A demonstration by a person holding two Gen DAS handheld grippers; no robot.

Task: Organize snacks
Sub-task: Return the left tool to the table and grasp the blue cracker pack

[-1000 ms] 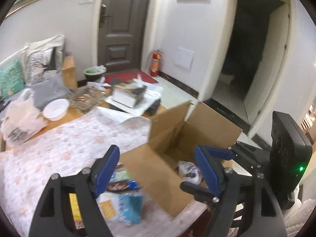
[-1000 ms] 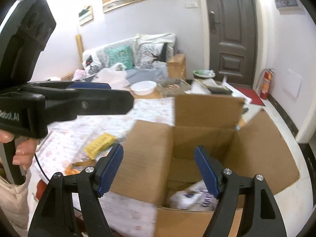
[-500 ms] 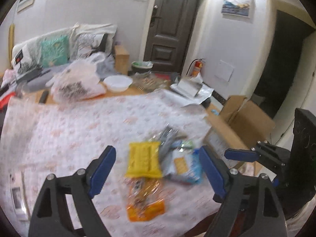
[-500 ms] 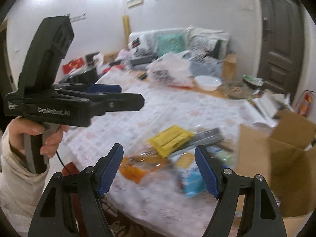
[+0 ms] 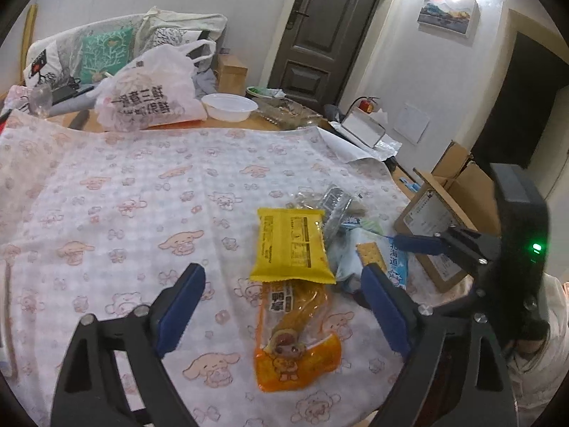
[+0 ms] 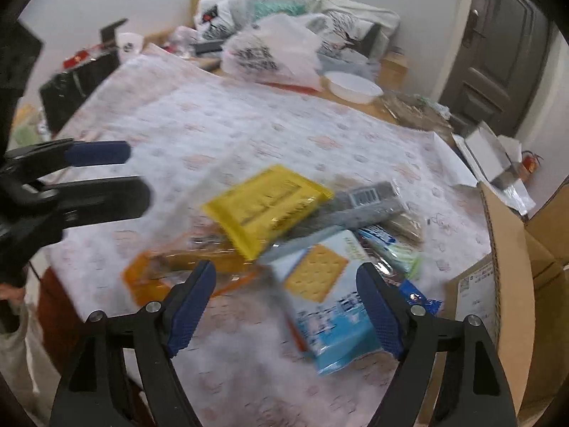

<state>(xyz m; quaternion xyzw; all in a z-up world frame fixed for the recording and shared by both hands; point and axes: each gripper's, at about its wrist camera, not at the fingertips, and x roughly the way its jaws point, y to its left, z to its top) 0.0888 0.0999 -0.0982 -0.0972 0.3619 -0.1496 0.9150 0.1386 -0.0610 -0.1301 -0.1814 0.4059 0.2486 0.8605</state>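
Starting at the left, we hold the left tool [image 5: 281,302] low over the tabletop [image 5: 106,185], which is covered in a pale cloth printed with pink cartoon dogs; its blue pads have just been spreading and now stand wide with nothing pressed between them, and the long orange clear-windowed snack pouch [image 5: 295,341] lies on the cloth in the gap, so we judge this is the piece lined up for the next pick. The flat yellow foil snack packet [image 5: 291,245] overlaps the top end of that pouch, which may be why we come in from the pouch's free lower end. Moving right, the rest of the pile sits close to the tabletop's right edge: a grey barcode-printed wrapper [image 6: 370,203] behind, and the light-blue cracker packet with a square biscuit pictured on it [image 6: 330,295] in front. The right tool [image 6: 284,302] hangs above that cracker packet, its jaws also just opened and gripping nothing. Furthest right, the open brown cardboard box [image 6: 508,277] stands against the tabletop's right edge, near the pile, presumably so each snack needs only a short carry.
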